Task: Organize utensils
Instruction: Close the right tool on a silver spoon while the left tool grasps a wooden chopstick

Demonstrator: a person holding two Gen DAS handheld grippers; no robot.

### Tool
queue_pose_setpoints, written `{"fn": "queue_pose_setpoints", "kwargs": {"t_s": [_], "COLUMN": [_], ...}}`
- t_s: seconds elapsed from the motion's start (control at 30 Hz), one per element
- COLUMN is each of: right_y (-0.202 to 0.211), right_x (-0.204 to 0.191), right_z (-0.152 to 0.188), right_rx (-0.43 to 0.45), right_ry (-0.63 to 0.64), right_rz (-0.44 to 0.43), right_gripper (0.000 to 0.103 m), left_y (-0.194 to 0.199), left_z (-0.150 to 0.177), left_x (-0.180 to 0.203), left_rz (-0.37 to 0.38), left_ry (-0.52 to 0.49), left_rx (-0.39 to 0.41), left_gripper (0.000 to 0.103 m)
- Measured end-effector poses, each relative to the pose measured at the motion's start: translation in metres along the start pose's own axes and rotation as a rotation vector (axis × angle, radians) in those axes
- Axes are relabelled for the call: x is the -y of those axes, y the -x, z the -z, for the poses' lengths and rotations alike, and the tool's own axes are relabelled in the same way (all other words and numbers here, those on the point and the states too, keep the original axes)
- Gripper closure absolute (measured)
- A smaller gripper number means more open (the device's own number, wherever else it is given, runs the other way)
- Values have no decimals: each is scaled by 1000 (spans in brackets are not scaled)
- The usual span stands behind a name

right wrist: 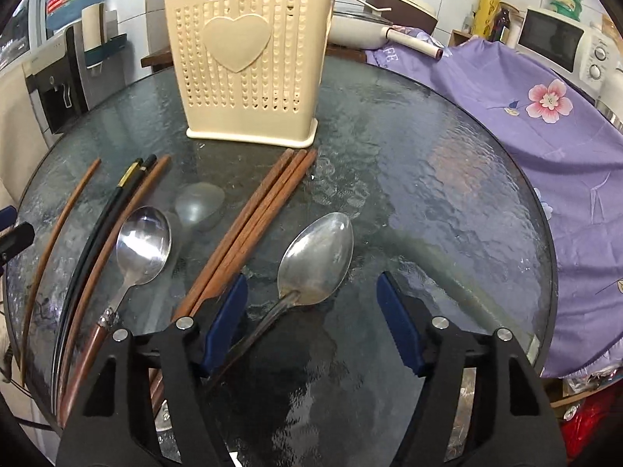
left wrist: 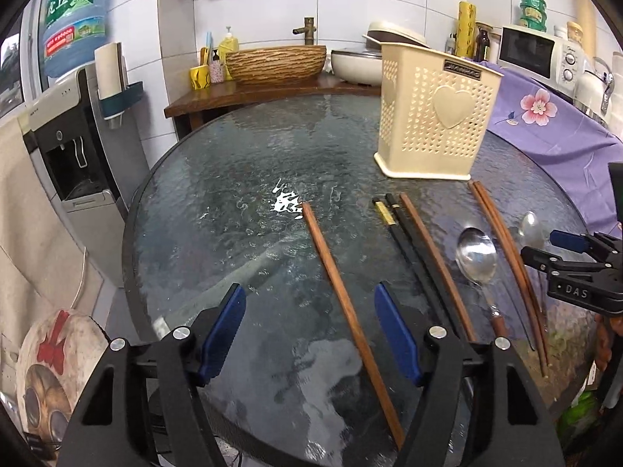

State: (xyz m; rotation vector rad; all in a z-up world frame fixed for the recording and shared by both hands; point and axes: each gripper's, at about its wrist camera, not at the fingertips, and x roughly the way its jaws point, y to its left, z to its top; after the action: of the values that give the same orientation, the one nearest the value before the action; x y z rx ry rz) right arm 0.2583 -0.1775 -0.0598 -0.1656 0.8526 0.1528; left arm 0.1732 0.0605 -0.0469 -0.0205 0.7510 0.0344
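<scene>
Glass table [right wrist: 428, 163], cream holder [right wrist: 249, 62] labelled JIANHAO

From your left wrist view, the right gripper [left wrist: 545, 247] is chopped off by the picture's right edge, so you can't tell how its jaws stand. In the right wrist view, your finger [right wrist: 226, 319] covers the near ends of the brown chopsticks [right wrist: 253, 218], and the plain spoon [right wrist: 315, 257] handle fades into the dark glass near the table's [right wrist: 447, 179] front edge.
</scene>
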Motion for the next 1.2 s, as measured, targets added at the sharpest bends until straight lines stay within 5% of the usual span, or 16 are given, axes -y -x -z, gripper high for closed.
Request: {"fn": "queue_pose_setpoints", "kwargs": {"t_s": [0.53,1.2], "right_y": [-19,-34], "right_x": [10,-11], "right_z": [-19,-46], "right_rx": [-32,-84], "right_ry": [-81,51], "right_rz": [-62,-148], "right_gripper": [47,57], "left_y": [-40,-77], "left_z": [-18,-54], "left_x": [10,10], "left_rz": [19,7], "left_ry": [-27,-39], "left_rx": [-82,-185], "left_gripper": [54,61]}}
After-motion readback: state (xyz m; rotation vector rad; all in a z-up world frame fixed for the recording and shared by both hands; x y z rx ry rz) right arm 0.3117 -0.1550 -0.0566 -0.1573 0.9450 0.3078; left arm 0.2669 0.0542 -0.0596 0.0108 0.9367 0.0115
